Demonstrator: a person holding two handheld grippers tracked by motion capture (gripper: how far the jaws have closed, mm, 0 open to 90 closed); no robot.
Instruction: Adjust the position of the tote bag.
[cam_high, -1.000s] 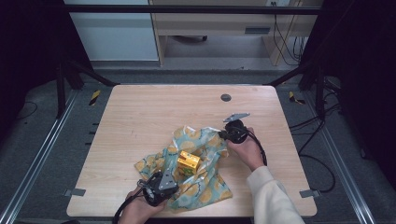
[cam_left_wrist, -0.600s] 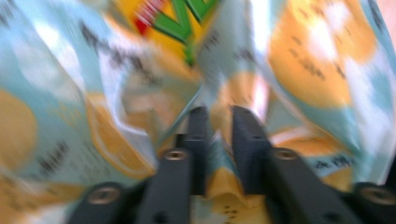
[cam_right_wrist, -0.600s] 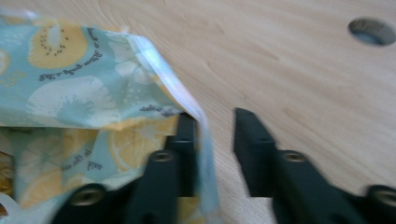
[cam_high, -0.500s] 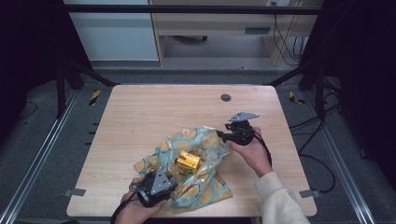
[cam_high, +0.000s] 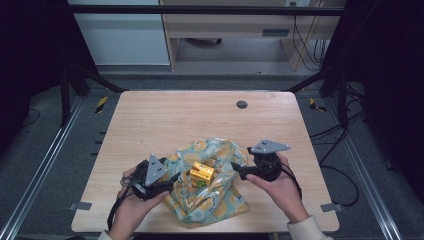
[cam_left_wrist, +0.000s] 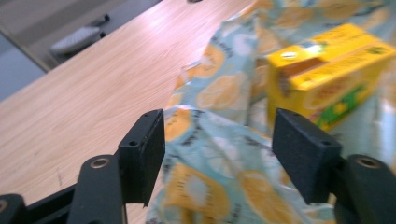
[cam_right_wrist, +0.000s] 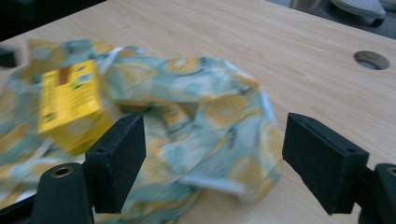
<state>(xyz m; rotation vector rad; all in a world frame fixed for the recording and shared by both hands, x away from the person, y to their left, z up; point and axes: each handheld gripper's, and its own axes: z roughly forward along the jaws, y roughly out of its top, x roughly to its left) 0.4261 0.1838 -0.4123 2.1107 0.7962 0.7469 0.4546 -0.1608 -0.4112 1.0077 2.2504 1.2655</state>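
A yellow box (cam_high: 202, 172) is seen on a lemon-print cloth (cam_high: 210, 200) at the table's (cam_high: 165, 115) six o'clock edge. The left gripper (cam_high: 172, 178) at nine o'clock of it and the right gripper (cam_high: 235, 167) at three o'clock have just been opened wide; nothing is gripped.

Wooden table (cam_high: 165, 125); lemon-print cloth (cam_high: 215, 200) lies on it
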